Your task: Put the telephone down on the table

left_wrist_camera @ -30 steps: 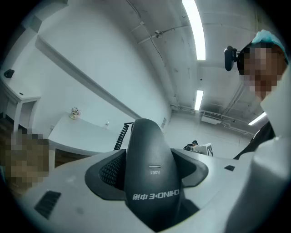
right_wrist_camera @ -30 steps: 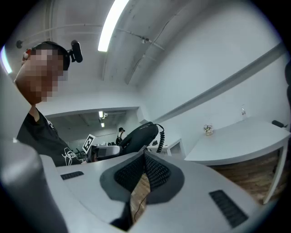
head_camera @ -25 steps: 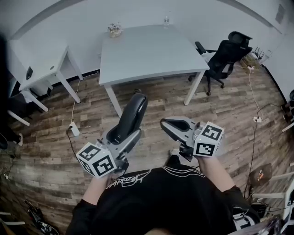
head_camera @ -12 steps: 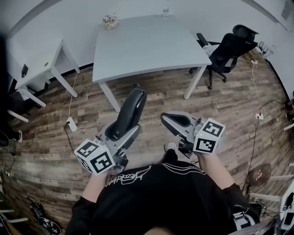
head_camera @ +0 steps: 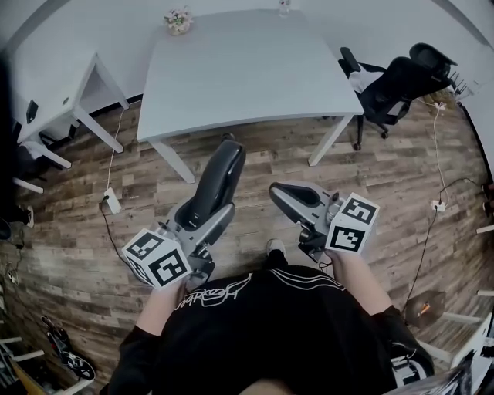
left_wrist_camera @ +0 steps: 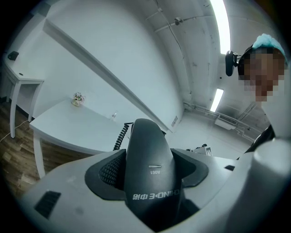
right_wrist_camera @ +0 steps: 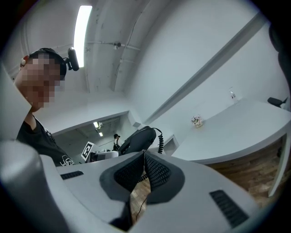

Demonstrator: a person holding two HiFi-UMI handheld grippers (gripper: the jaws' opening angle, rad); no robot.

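Left tool [head_camera: 207,221] of mine clamps the lower end of the black plastic telephone handset [head_camera: 221,179]. The handset slants up and forward in the air above the brown wood-plank floor [head_camera: 386,193], and its black coiled cord [left_wrist_camera: 120,134] shows at its far end. Beside it, my right tool [head_camera: 282,197] carries nothing, its two jaws pressed together at the tips. Beyond both stands the large pale grey square worktop [head_camera: 247,69], and the handset does not touch it. A small bunch of flowers [head_camera: 177,18] sits near the worktop's far left corner. A black office chair [head_camera: 401,77] stands to the right of it.
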